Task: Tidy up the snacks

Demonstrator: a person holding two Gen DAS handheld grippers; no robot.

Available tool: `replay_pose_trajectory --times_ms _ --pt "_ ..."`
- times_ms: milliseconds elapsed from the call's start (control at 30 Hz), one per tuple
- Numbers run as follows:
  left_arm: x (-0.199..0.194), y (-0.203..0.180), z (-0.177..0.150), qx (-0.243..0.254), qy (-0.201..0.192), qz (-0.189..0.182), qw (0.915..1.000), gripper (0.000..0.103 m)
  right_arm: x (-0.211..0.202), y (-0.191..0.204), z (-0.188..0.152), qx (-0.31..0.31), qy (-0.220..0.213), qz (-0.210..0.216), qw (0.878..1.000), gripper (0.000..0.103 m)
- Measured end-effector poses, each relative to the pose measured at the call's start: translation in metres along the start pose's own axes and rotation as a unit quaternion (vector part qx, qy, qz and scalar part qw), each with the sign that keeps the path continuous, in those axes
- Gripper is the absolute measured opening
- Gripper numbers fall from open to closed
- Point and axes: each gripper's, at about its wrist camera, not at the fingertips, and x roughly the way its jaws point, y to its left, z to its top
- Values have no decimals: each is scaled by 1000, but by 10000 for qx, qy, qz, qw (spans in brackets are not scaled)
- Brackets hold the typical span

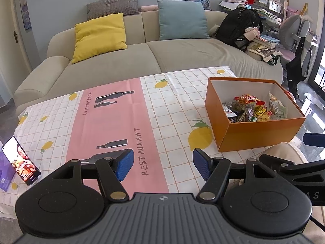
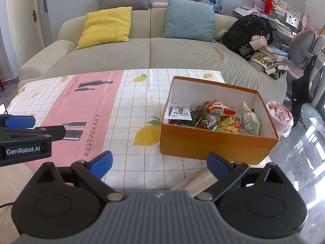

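Observation:
An orange cardboard box [image 1: 262, 133] [image 2: 215, 142] stands open on the right part of the table, with several snack packets [image 1: 254, 107] [image 2: 215, 116] piled inside. My left gripper [image 1: 163, 165] hovers open over the tablecloth, left of the box, nothing between its blue pads. My right gripper [image 2: 160, 165] is also open and empty, near the table's front edge just before the box. The left gripper's arm [image 2: 26, 140] shows at the left of the right wrist view.
A lemon-and-pink tablecloth [image 1: 113, 126] [image 2: 85, 105] covers the table. A lit phone [image 1: 21, 161] leans at the front left. Behind the table is a beige sofa [image 1: 132, 52] with cushions and a black backpack [image 1: 239, 26]. A pink bag [image 2: 281, 116] sits on the floor right.

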Motion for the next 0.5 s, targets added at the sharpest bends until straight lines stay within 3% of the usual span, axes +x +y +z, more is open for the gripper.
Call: replay_pose_trajectory --times_ms 500 --pt "-5 -2 0 22 -71 -50 10000 78 0 0 0 -4 17 15 10000 97"
